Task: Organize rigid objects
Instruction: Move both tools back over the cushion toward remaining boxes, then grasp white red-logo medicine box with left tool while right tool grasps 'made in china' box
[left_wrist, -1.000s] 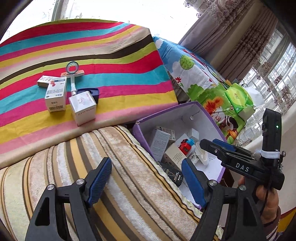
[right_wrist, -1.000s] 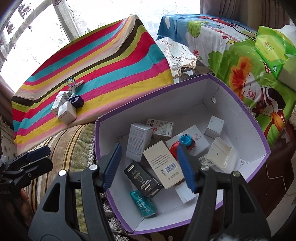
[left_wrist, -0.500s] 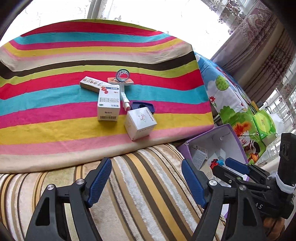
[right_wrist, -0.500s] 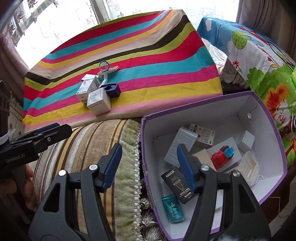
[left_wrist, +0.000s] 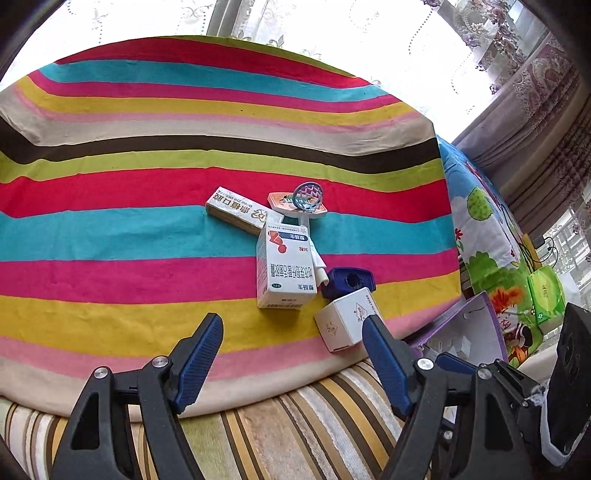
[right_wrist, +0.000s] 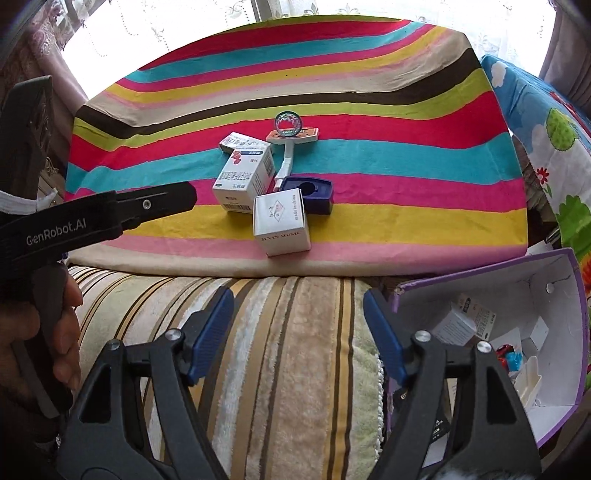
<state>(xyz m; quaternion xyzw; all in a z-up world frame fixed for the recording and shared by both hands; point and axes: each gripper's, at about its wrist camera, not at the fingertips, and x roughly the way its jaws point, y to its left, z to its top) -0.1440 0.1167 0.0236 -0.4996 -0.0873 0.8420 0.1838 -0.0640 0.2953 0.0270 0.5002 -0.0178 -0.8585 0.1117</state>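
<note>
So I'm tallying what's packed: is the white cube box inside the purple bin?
No, the white cube box sits on the striped cloth.

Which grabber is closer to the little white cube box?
Left. The left gripper hangs open just short of the cube box, its right finger almost beside it. The right gripper is open farther back over the striped cushion, near the purple box.
</note>
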